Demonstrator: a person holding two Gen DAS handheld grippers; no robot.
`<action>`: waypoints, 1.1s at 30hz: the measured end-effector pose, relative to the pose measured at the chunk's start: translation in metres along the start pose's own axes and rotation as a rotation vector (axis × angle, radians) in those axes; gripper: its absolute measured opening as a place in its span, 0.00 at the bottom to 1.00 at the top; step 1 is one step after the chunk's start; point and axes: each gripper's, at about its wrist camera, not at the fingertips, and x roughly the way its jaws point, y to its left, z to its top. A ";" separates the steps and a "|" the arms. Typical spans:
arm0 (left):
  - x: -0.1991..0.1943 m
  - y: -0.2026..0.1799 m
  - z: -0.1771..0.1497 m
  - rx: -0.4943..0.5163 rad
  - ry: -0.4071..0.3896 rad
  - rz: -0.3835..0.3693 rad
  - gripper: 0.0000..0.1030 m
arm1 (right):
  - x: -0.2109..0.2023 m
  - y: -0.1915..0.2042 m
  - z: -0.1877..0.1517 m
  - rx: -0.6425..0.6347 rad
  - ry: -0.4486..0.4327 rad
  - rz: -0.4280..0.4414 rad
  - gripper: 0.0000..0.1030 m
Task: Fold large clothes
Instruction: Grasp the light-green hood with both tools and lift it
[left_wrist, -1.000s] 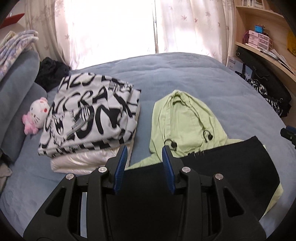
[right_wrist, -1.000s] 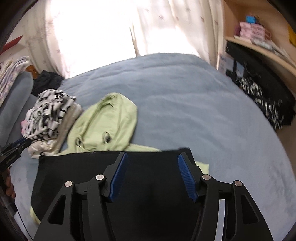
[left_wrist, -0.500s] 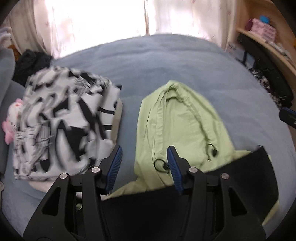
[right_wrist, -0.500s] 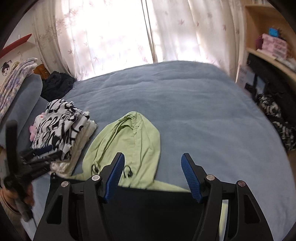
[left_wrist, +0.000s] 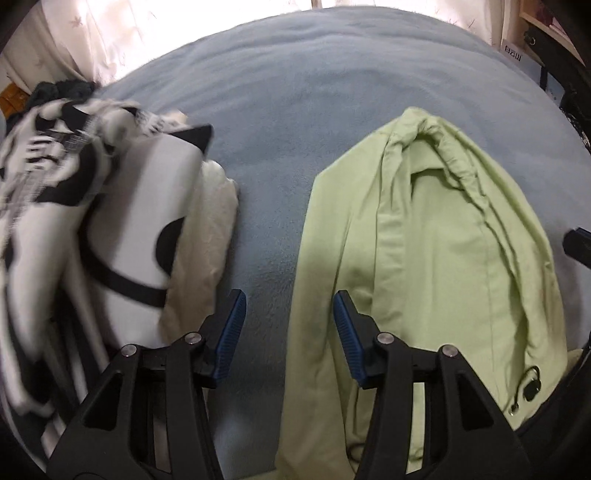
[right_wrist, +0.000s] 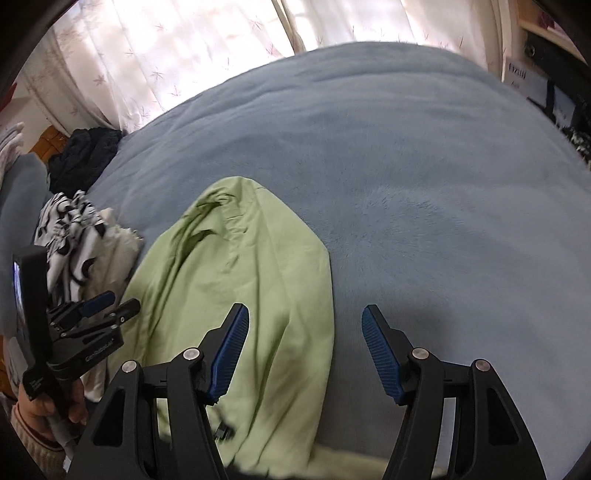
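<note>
Both of my grippers have swung forward and down over the bed (right_wrist: 388, 155) in the last second, so the black folded part of the garment that filled the bottom of both views is now almost gone from sight, just a dark sliver at the lower right edge of the left wrist view. What I'm looking at now is the green hood (left_wrist: 436, 236) of the hoodie, lying flat on the blue cover.

Using that hood as my landmark: the left gripper (left_wrist: 288, 332) hovers right over the hood's left edge, one finger above bare blanket and the other above green cloth. The right gripper (right_wrist: 306, 347) hangs over the hood's right edge, again half over fabric, half over blanket. Jaws on both stand apart with nothing between them; the left pair spread a bit wider on the way over, the right ones too. Neither is touching cloth as far as I can tell.

Left of the hood, a little way off, sits the stack of folded clothes (left_wrist: 110, 229), black-and-white print on top of a cream piece, blurry in the left view. Past that, a dark heap of clothes (right_wrist: 86, 155) lies near the curtain.

My read: the body fold is done and I'm lining up to grab the hood at both sides and flip it back over the folded body. Next I need to drop lower and pinch.
</note>
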 end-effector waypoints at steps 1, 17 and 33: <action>0.005 -0.001 0.001 0.006 0.011 -0.003 0.45 | 0.008 -0.004 0.004 0.008 0.007 -0.002 0.63; 0.027 -0.017 0.016 0.021 -0.019 -0.110 0.00 | 0.096 -0.001 0.028 -0.028 0.028 -0.006 0.12; -0.145 0.027 -0.047 -0.024 -0.250 -0.163 0.00 | -0.100 0.029 -0.028 -0.133 -0.232 0.122 0.05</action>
